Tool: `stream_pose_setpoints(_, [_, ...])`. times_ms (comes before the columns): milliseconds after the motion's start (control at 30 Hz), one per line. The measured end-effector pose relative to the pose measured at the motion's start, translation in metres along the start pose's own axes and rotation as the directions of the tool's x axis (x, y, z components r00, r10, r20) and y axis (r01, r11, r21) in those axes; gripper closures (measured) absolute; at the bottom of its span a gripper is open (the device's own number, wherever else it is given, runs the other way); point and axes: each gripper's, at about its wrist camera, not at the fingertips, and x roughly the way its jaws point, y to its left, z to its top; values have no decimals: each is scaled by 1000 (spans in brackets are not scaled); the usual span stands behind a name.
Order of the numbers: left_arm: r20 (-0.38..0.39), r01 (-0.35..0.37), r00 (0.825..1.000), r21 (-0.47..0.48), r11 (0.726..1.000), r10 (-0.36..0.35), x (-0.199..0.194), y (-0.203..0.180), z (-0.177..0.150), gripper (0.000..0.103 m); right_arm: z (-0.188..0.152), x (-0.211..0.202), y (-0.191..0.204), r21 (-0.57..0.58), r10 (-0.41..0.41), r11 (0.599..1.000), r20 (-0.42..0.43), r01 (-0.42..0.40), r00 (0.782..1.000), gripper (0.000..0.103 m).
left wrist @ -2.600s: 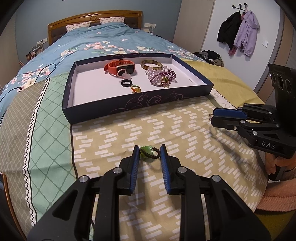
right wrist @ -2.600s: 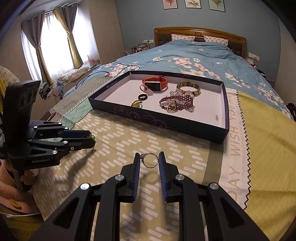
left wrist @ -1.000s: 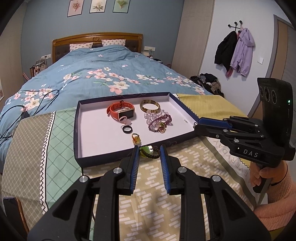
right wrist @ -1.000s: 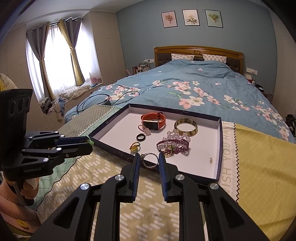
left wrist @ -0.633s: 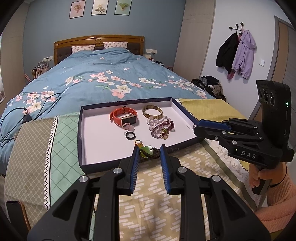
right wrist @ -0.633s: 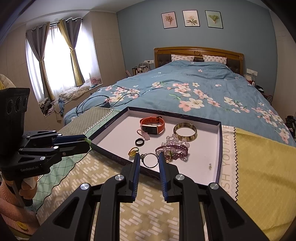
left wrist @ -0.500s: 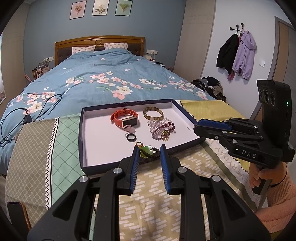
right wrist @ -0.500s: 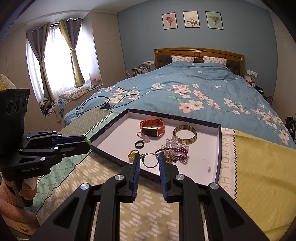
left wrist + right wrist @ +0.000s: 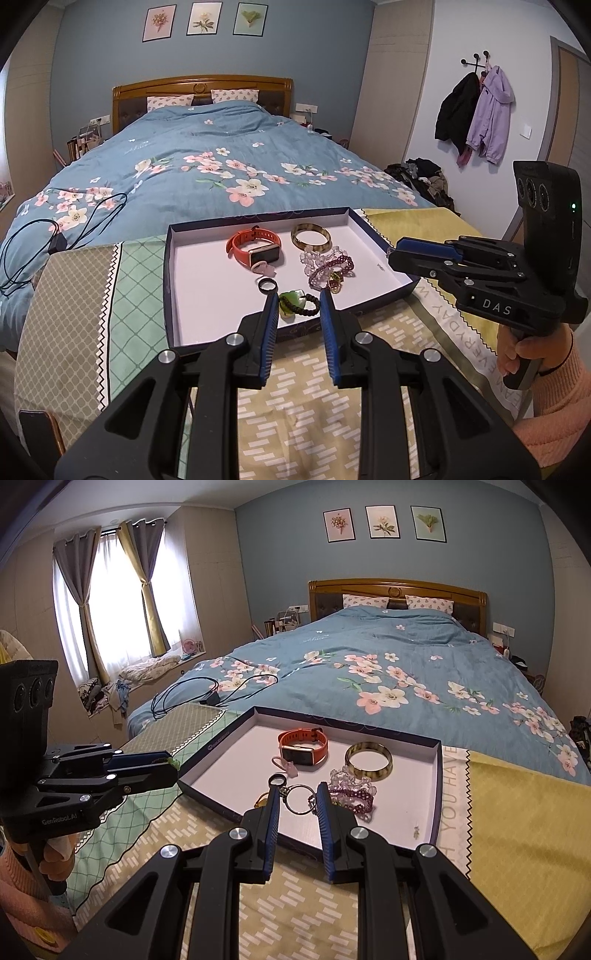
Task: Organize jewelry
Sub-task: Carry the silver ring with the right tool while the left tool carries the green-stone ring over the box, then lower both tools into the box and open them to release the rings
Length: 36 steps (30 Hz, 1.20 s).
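My left gripper [image 9: 297, 301] is shut on a green-stone bead bracelet [image 9: 295, 303] and holds it over the front part of the dark blue tray [image 9: 168, 295]. My right gripper [image 9: 297, 799] is shut on a thin silver ring [image 9: 300, 799] over the tray's front edge [image 9: 229, 814]. In the tray lie an orange watch [image 9: 255, 249], a gold bangle [image 9: 311, 236], purple bead bracelets [image 9: 328, 267] and a black ring [image 9: 267, 285]. The right gripper shows in the left wrist view [image 9: 406, 251]; the left gripper shows in the right wrist view [image 9: 162, 766].
The tray rests on a patterned cloth [image 9: 295, 406] at the foot of a bed with a blue floral quilt [image 9: 207, 166]. A black cable [image 9: 74, 221] lies on the quilt to the left. Coats [image 9: 476, 110] hang on the right wall.
Both grippers rose from the cloth with their pieces and moved forward; they now hang over the tray's front part.
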Motion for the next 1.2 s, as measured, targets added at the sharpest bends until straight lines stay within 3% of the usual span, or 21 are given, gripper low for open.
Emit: stream_pose_setpoints(1200, [0,-10,1000,22,1000,10,21,3,23,80,13,9,-7,6,1,1000,-2,-1,1000,85])
